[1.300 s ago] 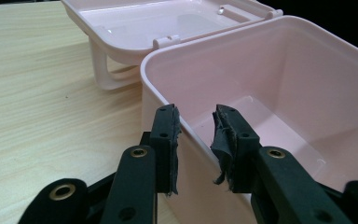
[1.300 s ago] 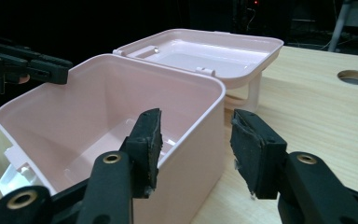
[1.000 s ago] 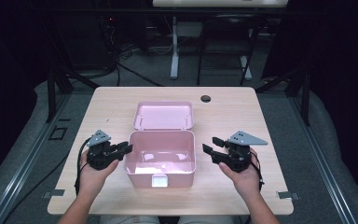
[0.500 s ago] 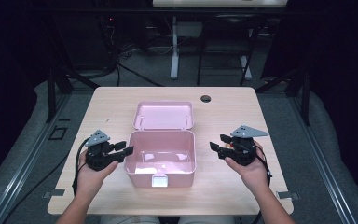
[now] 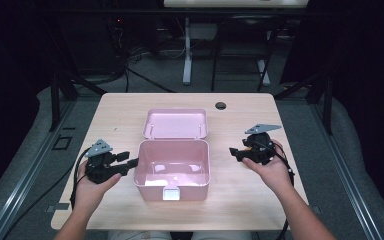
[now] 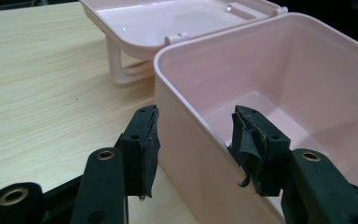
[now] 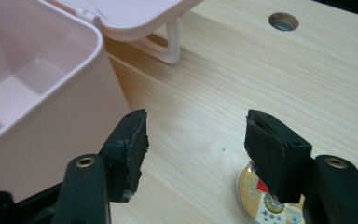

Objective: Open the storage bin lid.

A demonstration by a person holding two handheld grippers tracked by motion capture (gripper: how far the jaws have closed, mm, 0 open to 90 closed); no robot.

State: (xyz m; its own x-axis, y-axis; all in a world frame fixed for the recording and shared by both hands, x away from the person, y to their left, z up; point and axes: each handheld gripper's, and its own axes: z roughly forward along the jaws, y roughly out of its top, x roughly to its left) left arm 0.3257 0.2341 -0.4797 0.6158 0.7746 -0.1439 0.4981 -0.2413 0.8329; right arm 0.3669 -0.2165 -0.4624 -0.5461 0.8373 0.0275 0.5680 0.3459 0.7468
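My left gripper (image 5: pixel 130 164) sits at the left side of the bench (image 5: pixel 120 107), its jaws straddling the left wall of the pink box (image 5: pixel 172 186): in the left gripper view one pad is outside the wall and the other inside, and neither presses on the plastic. Those jaws have just been opening, so the wall is between them but not gripped.

The box stands in the middle of the bench, near my edge, empty as far as I can see, with its lid (image 5: pixel 176 123) swung back flat behind it on the hinge. Its longer side runs across me, left to right.

My right gripper (image 5: pixel 235 152) is off to the right, apart from the box, pointing back toward its right wall. Its jaws have just been opening too, and nothing is between them. In the right gripper view a round gold coin (image 7: pixel 261 205) lies on the bench just under the right-hand jaw.

I judge the left gripper the nearer one to the box; the right one would have to travel leftward to reach it.
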